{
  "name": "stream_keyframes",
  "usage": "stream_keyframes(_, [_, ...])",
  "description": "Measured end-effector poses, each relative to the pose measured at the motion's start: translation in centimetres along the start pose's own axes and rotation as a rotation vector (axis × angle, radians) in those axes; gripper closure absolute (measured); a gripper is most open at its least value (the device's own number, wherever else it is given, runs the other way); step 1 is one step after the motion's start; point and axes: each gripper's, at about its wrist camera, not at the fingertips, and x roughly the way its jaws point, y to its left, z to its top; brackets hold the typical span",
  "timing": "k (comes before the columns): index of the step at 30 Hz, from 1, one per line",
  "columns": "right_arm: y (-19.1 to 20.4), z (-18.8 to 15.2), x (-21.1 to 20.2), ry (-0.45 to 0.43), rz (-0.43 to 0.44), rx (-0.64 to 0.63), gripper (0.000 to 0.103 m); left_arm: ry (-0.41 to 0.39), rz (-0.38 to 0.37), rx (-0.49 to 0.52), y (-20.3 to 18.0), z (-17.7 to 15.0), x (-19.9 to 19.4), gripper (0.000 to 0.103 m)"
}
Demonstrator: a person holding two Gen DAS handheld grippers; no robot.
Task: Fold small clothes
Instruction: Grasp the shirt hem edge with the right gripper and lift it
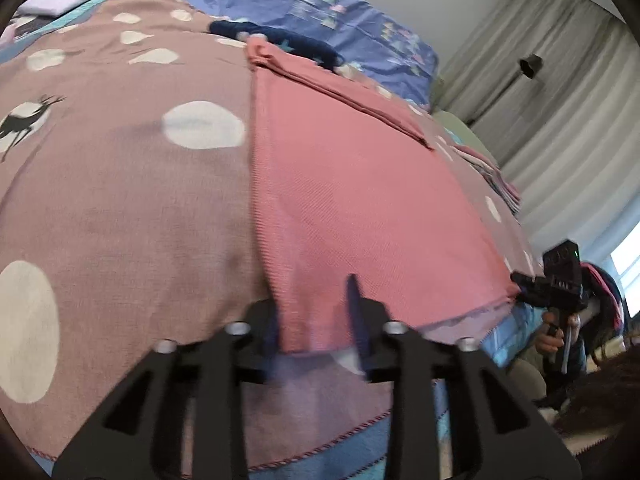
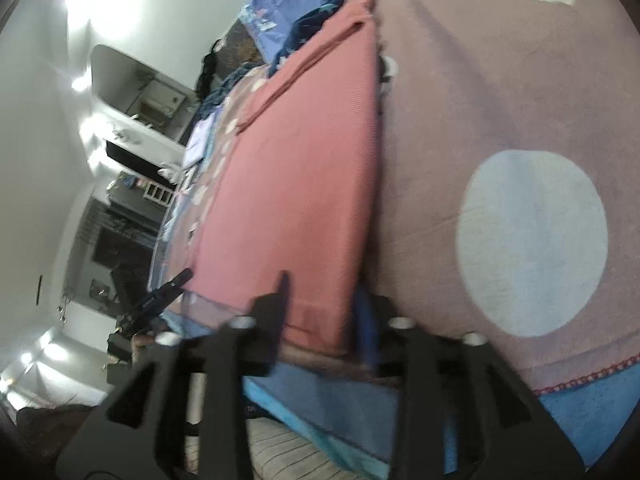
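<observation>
Pink garment (image 1: 360, 200) lies flat on the spotted bed cover (image 1: 120, 200), filling frame centre, one strip along its far edge apparently already turned in; main folds judged not yet made. Left tongs (image 1: 316, 316) and right tongs (image 2: 320, 312) each straddle a near-edge corner, jaws parted around the cloth; whether they actually pinch it I cannot tell.

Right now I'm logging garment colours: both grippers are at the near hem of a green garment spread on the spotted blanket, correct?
Not green: the garment is pink, as the left wrist view shows. The rest holds: the left gripper and right gripper are at its near hem, on the spotted blanket.
</observation>
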Motion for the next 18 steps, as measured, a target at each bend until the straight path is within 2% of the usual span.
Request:
stream_keyframes(1, [0.3,-0.1,0.1,0.005,-0.009,-0.019,0.057,0.004,-0.008,0.014,-0.4,0.0,0.3,0.052])
stream_keyframes(3, [1.1,0.1,1.0,0.007,-0.032,-0.061,0.057,0.003,-0.016,0.039,-1.0,0.1,1.1,0.045])
stream_keyframes(4, [1.6,0.4,1.8,0.005,-0.035,-0.072,0.058,0.001,-0.015,0.052,-1.3,0.3,1.4,0.045])
stream_keyframes(5, [1.8,0.7,2.5,0.0,-0.043,-0.077,0.07,-0.003,-0.01,0.061,-1.6,0.6,1.7,0.045])
stream_keyframes(6, [1.8,1.0,2.8,0.0,-0.053,-0.065,0.092,-0.008,0.0,0.06,-1.7,0.8,2.0,0.056])
stream_keyframes(7, [1.6,1.5,3.2,0.007,-0.061,-0.031,0.099,-0.007,0.015,0.058,-1.6,1.0,2.1,0.095])
stream_keyframes(9, [1.6,1.9,2.3,-0.034,-0.039,0.001,0.099,-0.008,0.063,0.042,-1.7,1.6,2.0,0.1])
stream_keyframes(11, [2.8,2.8,-0.2,-0.127,-0.008,-0.022,0.099,-0.097,0.093,0.09,-3.0,2.7,-0.1,0.1])
stream_keyframes(14, [6.2,4.0,-4.3,-0.248,0.03,-0.11,0.099,-0.246,0.07,0.169,-6.6,5.1,-5.0,0.1])
stream_keyframes(18, [10.6,4.1,-9.6,-0.384,0.076,-0.239,0.099,-0.367,0.045,0.285,-11.4,6.2,-9.9,0.1])
